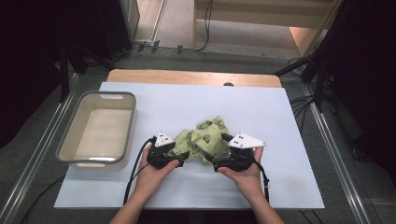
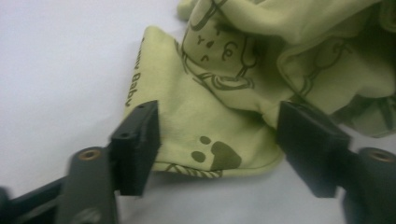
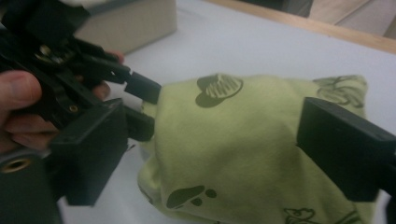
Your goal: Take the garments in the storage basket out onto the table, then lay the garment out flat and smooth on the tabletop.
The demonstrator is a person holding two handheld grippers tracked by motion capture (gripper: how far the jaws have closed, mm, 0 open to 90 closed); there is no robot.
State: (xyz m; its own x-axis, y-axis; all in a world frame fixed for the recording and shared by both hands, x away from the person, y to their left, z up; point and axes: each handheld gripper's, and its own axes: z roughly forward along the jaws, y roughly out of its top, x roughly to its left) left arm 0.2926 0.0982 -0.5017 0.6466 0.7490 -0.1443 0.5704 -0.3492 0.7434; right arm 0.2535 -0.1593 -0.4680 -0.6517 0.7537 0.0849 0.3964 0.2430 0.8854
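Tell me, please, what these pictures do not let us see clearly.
- High view: the hands hide the left gripper fingers.
- Left gripper view: the crumpled light-green printed cloth is cut off by the top edge; its folds hide part of the print.
- Right gripper view: the grey plastic tub is blurred and cropped.

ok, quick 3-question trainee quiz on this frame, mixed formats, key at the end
1. True or false: the green printed cloth lies crumpled on the white table cover.
2. Where is the grey-rimmed tub relative to the cloth in the high view? A) to its left B) to its right C) under it
3. Fill in: in the left gripper view, the left gripper has its jaws on either side of a cloth edge printed with a dark ____ mark.

Key
1. True.
2. A.
3. Paw. The right gripper likewise straddles a fold of the cloth, and its pads are not yet pressing on it.
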